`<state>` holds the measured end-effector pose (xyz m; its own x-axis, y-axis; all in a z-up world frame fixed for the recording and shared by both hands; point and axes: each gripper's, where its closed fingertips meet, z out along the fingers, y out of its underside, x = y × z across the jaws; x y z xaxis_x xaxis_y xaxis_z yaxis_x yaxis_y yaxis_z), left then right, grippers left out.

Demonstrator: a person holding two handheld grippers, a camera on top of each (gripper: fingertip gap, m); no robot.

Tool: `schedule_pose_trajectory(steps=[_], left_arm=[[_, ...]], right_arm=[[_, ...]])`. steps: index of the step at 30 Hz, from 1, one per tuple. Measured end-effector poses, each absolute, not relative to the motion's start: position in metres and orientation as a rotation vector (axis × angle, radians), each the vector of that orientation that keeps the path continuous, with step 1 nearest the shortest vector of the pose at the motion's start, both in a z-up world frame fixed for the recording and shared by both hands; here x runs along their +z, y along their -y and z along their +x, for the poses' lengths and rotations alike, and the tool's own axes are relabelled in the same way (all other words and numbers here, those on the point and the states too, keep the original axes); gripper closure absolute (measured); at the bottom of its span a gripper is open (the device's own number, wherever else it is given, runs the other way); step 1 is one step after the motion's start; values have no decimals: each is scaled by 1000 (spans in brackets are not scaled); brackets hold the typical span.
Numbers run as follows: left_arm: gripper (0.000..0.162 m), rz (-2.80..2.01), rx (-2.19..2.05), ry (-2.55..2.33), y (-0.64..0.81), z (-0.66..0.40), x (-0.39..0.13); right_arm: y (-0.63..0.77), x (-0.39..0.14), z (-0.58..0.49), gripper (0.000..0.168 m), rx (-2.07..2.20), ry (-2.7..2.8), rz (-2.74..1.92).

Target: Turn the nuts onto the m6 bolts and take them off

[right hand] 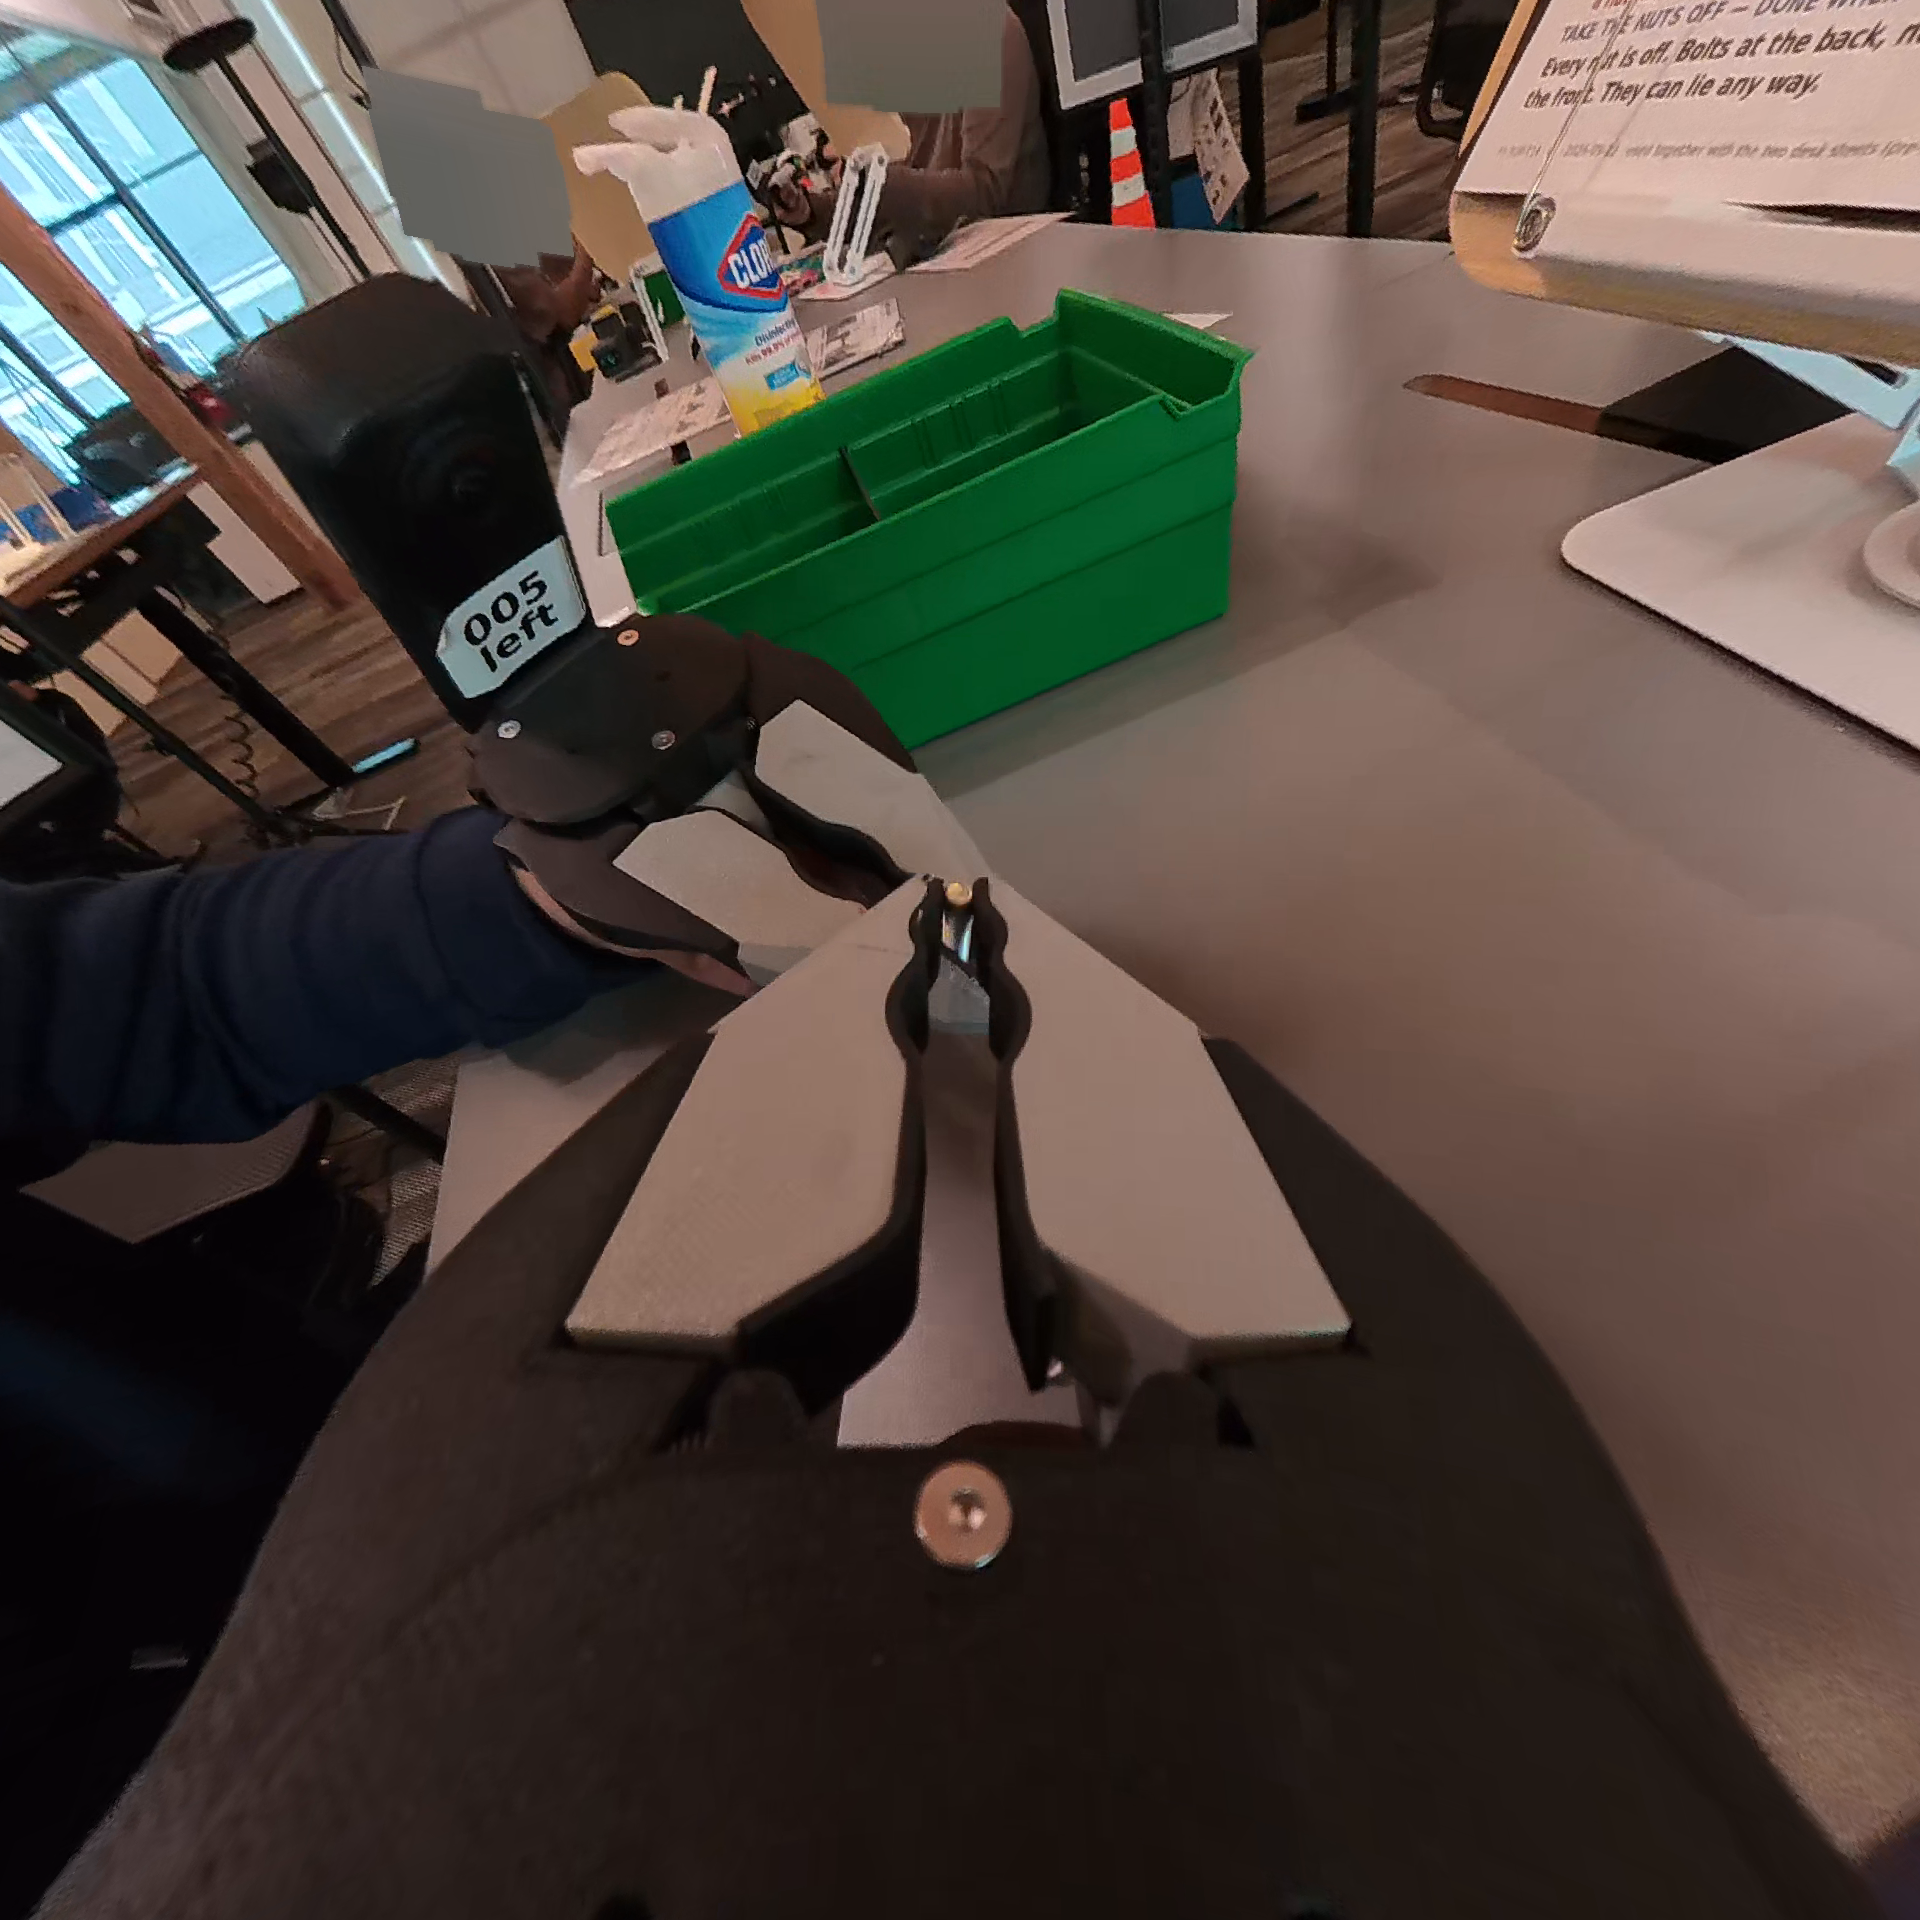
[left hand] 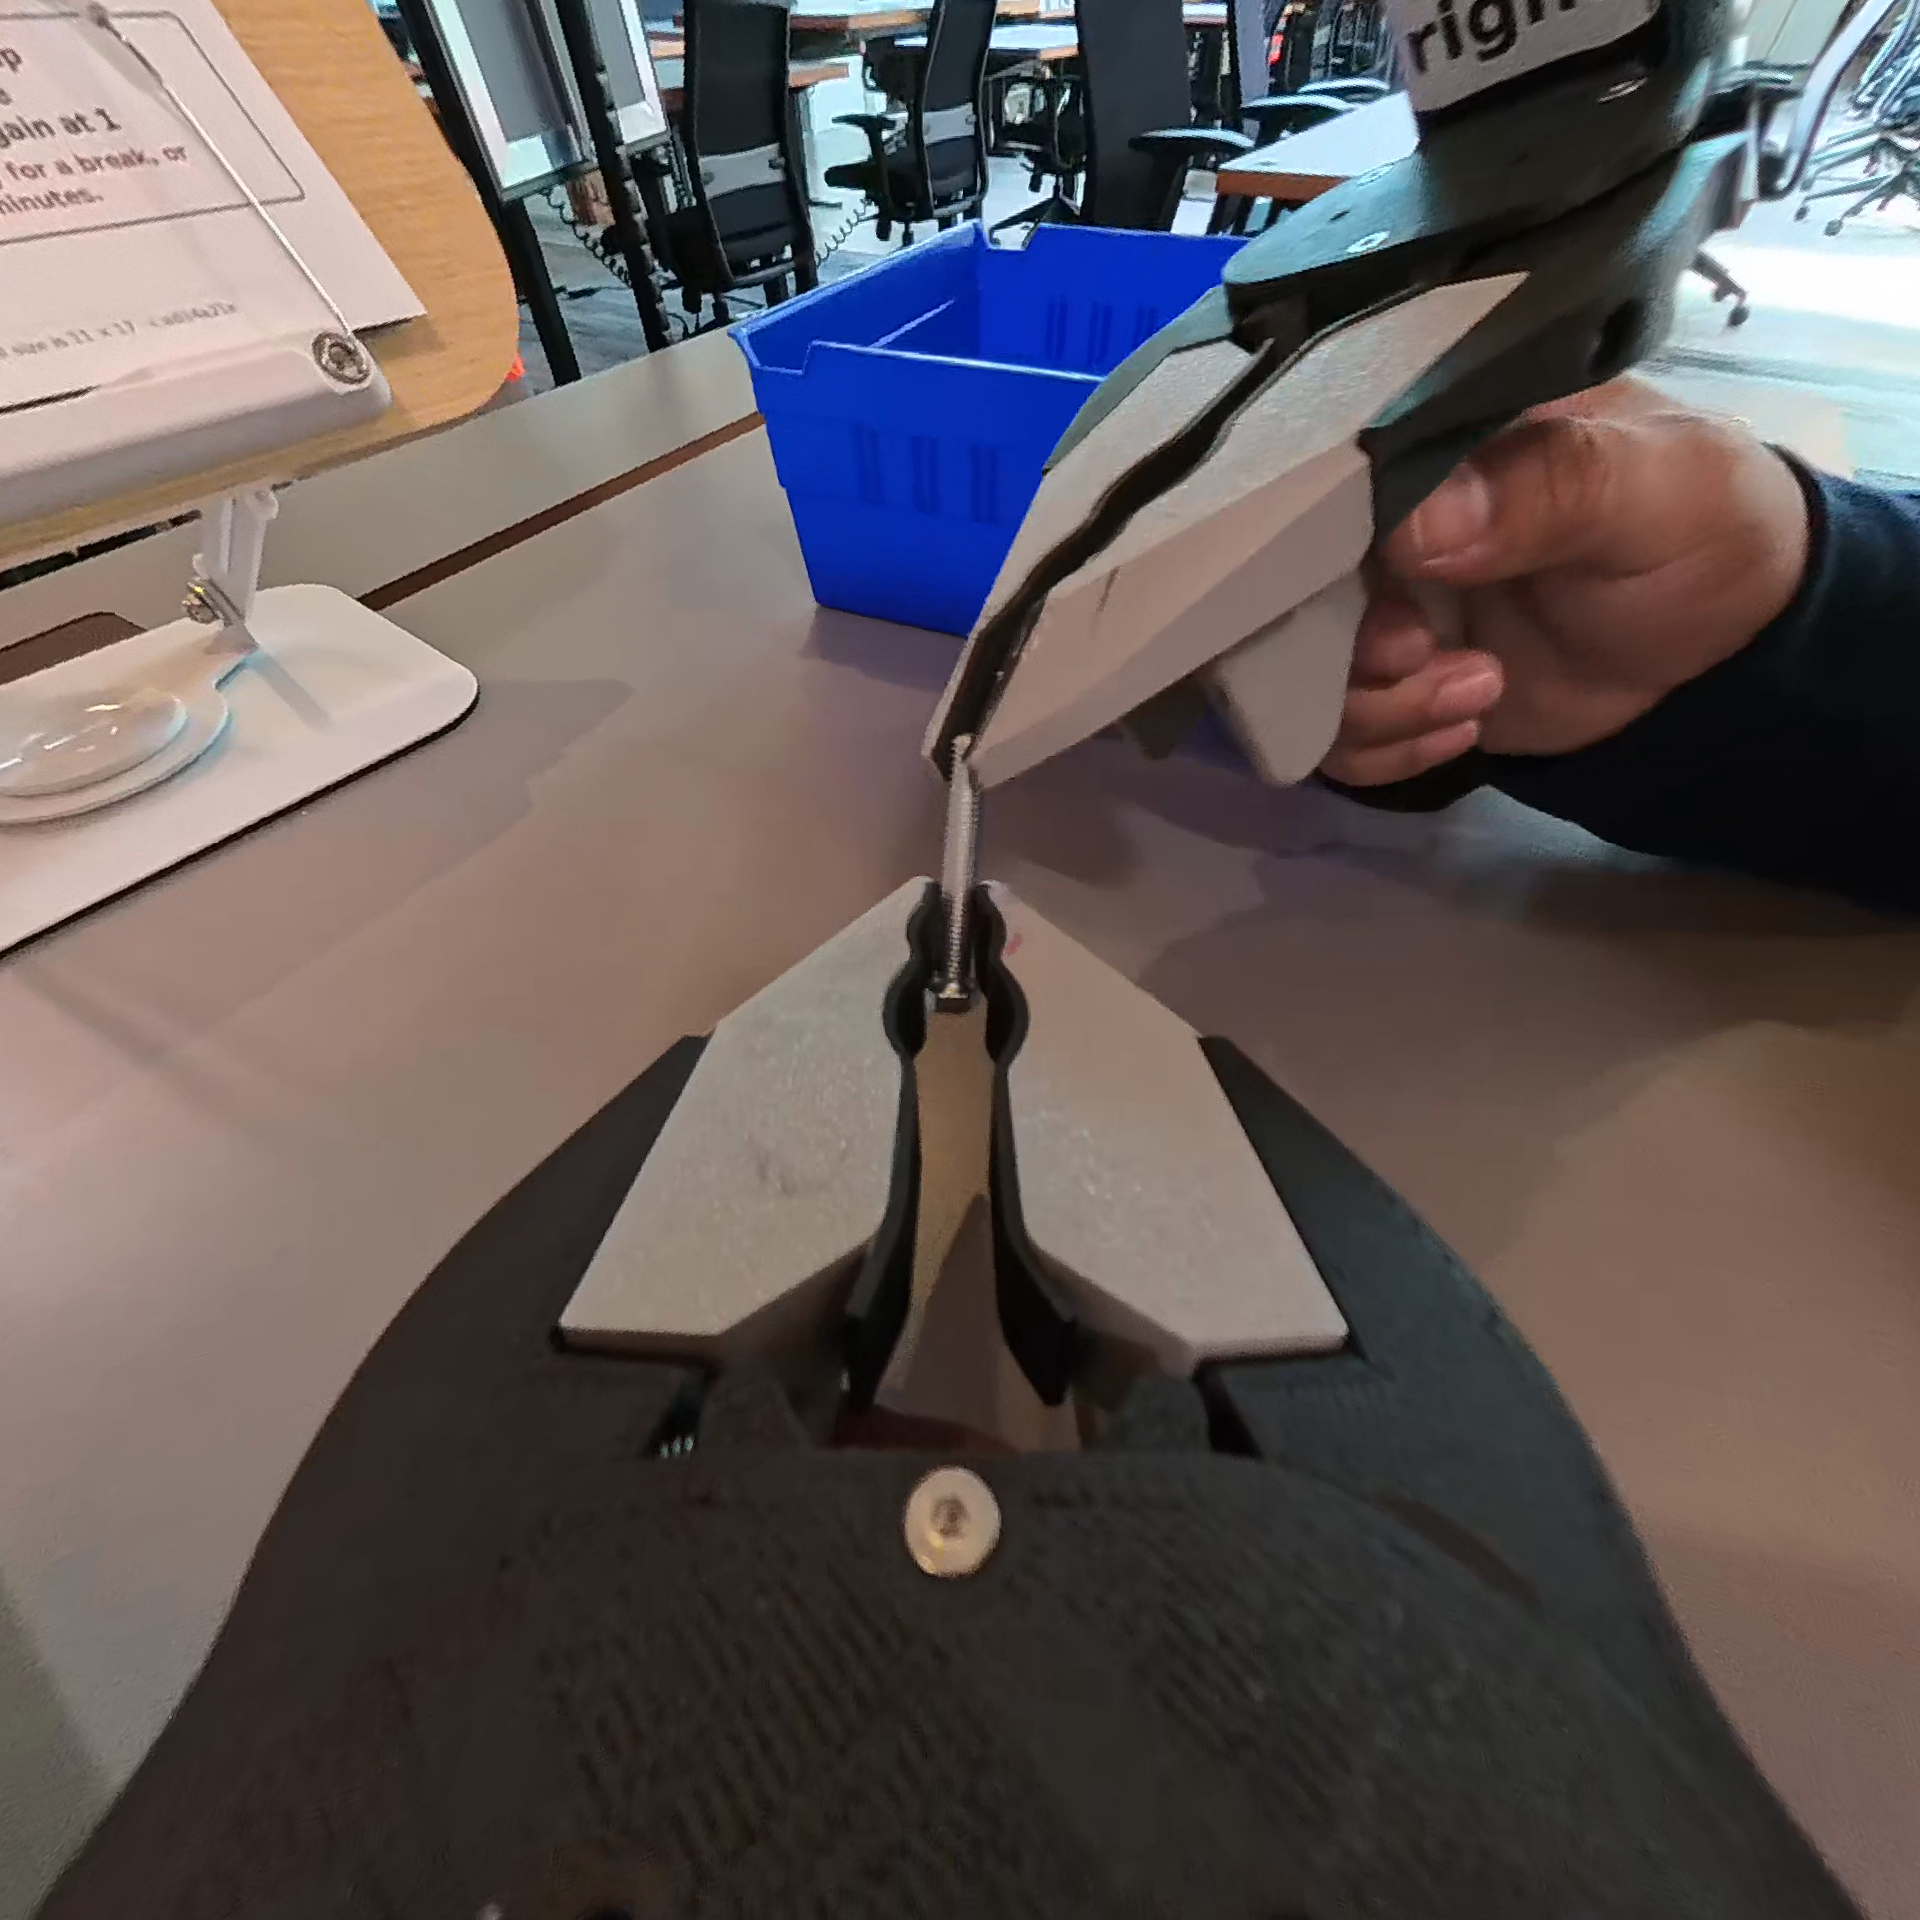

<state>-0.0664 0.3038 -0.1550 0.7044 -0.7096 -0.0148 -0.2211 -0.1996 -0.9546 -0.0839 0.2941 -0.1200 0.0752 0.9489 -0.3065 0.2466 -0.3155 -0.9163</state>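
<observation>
1. Left claw (left hand: 954, 935) is closed on the bolt (left hand: 958, 842) near its head end, the shaft poking out past the tips, above the counter (left hand: 623, 935).
2. Right claw (left hand: 961, 750) is pinched at the bolt's far tip; from its own camera, something small and brassy, likely the nut (right hand: 956, 891), sits in the tips.
3. Good practice: keep bolt and nut coaxial and twist gently.
4. Beyond the bolt: blue bin (left hand: 935, 416).

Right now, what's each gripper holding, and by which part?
The left gripper clamps the bolt at its head end. The right gripper pinches the bolt's far tip, where a nut seems to sit; hard to confirm.
</observation>
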Motion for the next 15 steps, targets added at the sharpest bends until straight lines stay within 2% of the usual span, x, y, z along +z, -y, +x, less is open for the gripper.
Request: schedule_pose_trajectory(steps=[3, 7, 15], left_arm=[[160, -1765, -506, -762, -303, -65, -158], [152, -1780, -506, -770, -303, -64, -161], [160, -1752, -524, -768, -302, -64, -156]], right_arm=[[-294, -122, -84, 166, 1274, 1216, -1665], [-293, -128, -85, 166, 1167, 1273, -1659], [-296, -122, -81, 166, 1142, 1263, -1641]])
